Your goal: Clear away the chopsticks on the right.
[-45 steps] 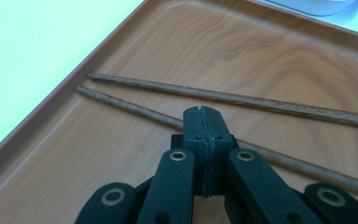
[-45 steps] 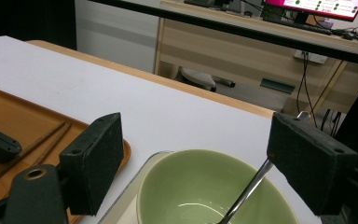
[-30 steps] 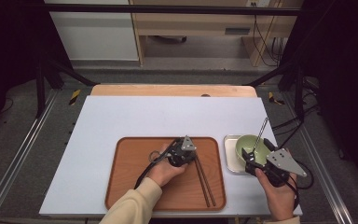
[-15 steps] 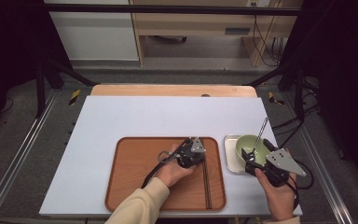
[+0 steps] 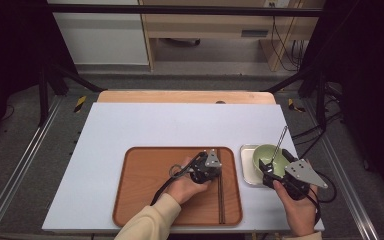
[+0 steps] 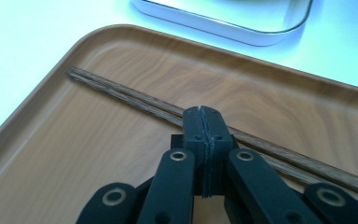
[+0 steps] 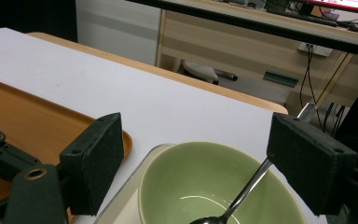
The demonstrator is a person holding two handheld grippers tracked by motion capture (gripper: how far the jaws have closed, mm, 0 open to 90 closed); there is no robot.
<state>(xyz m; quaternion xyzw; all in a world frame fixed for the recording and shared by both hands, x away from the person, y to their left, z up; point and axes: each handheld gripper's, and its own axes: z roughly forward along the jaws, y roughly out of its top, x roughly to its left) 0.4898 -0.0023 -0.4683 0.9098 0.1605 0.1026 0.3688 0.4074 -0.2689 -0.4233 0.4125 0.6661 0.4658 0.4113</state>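
Two grippers work over a white table (image 5: 145, 130), the biggest thing in the high view, with a strip of bare wood along its far edge. On its near half lies a brown wooden tray (image 5: 145, 185) with rounded corners, and just beside the tray's right edge sits a small white dish (image 5: 246, 170) that carries a green bowl (image 5: 267, 156); from the right gripper view the bowl (image 7: 186, 177) is close below the camera, empty but for a metal spoon (image 7: 242, 196) that leans against its right wall, the handle rising up past the rim. The left gripper (image 5: 213, 167) is held low over the tray's right part, a hand (image 5: 185, 185) behind it and a cream sleeve coming in from the bottom edge. In the left gripper view its jaws are pressed together with nothing between them, the tips right over a pair of dark wooden chopsticks (image 6: 135, 95) that lie side by side, flat on the tray, along its right rim; whether the tips touch the sticks I cannot tell. The right gripper (image 5: 269, 172) sits at the bowl's near side with its jaws wide apart, one pad on each side of the bowl in the right gripper view, gripping nothing.
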